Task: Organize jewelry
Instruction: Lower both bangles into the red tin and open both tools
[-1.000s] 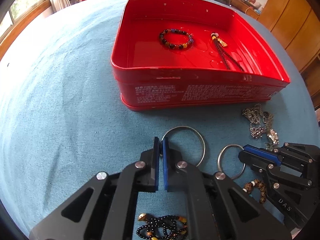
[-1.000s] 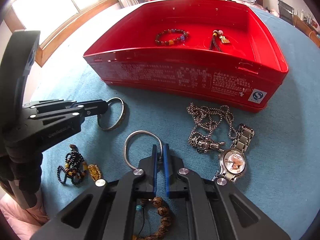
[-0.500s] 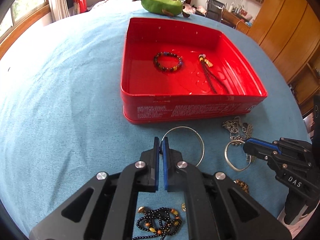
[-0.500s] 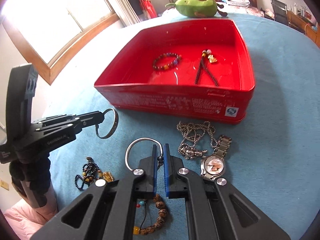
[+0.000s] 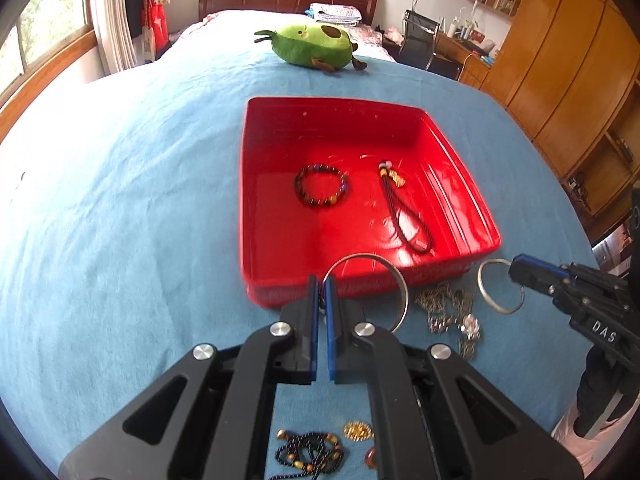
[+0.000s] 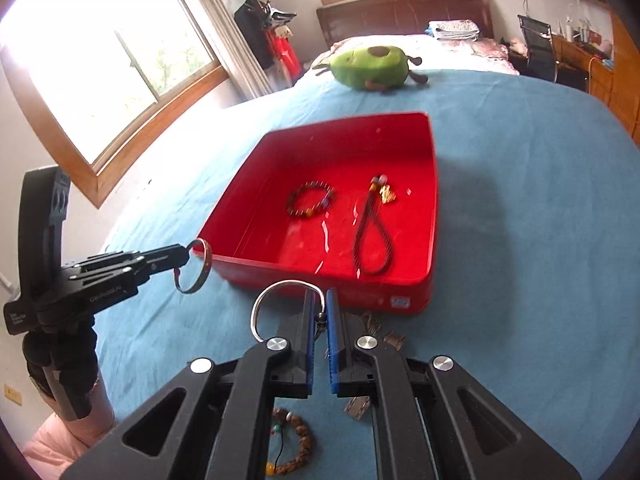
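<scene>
A red tin box lies open on the blue cloth and holds a beaded bracelet and a dark cord charm. My left gripper is shut on a thin bangle, held in the air before the box's near wall. My right gripper is shut on a silver open bangle, also lifted near the box's near wall. Each gripper shows in the other view, the right one and the left one.
A silver chain and watch lie on the cloth by the box. Black beads and a gold charm lie under my left gripper. A wooden bead bracelet lies under my right gripper. A green plush sits beyond the box.
Both grippers have risen off the cloth with their bangles and now look down into the box from higher up.
</scene>
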A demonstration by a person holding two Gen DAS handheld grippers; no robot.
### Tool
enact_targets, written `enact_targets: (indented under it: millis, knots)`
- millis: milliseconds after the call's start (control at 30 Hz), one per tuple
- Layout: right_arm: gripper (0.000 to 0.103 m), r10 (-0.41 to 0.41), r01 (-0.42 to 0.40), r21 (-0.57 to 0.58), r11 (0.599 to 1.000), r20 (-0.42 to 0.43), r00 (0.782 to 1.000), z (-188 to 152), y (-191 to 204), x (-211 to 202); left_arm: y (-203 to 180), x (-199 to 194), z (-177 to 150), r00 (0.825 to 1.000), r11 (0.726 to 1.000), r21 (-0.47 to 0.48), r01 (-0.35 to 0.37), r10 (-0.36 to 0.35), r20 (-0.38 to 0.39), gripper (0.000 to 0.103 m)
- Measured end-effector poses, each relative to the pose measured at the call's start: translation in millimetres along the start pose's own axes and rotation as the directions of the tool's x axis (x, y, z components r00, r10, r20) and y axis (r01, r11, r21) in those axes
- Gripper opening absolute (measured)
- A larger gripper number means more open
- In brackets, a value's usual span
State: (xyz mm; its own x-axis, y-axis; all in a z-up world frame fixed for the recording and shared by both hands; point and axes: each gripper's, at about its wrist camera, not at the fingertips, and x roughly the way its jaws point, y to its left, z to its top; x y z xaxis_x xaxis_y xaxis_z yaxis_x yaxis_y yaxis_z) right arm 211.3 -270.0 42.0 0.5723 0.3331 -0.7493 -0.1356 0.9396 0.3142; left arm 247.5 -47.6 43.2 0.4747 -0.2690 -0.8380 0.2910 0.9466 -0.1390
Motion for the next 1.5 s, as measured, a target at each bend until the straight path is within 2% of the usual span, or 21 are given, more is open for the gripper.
enact_targets:
  millis: [100,300,500,700,900,1067,1133,1433,1500]
  knots:
    - [0.005,-0.025,0.025,0.009,1.000,-0.001,1.000,19.6,-4.6,8.2,-4.1,11.4,18.4,1.000,1.000,0.002,-0.004,0.004,-0.012,0.001]
    - [0.005,-0.045,0.047,0.037,0.998,-0.061,0.997,49.6,-21.6,58.4,-4.0,55.4,49.4,0.998,1.000,-0.022,0.003,-0.004,-0.070,0.002]
    - [0.005,-0.075,0.077,0.030,0.997,-0.077,0.994,65.1,-29.3,92.3,1.4,94.2,67.1,0.994,0.999,-0.041,0.000,-0.005,-0.107,0.002]
    - [0.005,-0.104,0.107,0.027,0.994,-0.100,0.990,70.3,-36.1,110.7,9.4,115.3,74.8,0.992,0.999,-0.040,-0.015,0.009,-0.130,0.002]
    - [0.005,-0.141,0.142,0.003,0.990,-0.096,0.985,69.7,-36.7,118.8,14.2,123.1,75.4,0.991,0.998,-0.045,-0.032,0.026,-0.130,0.002]
    - [0.007,-0.141,0.140,-0.018,0.990,-0.088,0.986,68.1,-32.6,117.8,14.7,124.3,75.9,0.992,0.999,-0.040,-0.024,0.019,-0.128,0.004]
    - [0.010,-0.142,0.141,-0.022,0.990,-0.086,0.986,67.9,-30.6,116.1,14.8,120.9,76.2,0.993,0.999,-0.038,-0.025,0.020,-0.118,0.004]
    - [0.011,-0.111,0.111,-0.019,0.994,-0.031,0.993,69.0,-25.3,89.2,16.4,88.9,76.1,0.998,0.999,-0.048,0.003,-0.005,-0.057,0.005]
    - [0.011,-0.108,0.108,-0.017,0.994,-0.013,0.994,69.1,-23.1,78.9,16.2,78.1,74.2,0.999,0.999,-0.053,0.003,-0.005,-0.038,0.012]
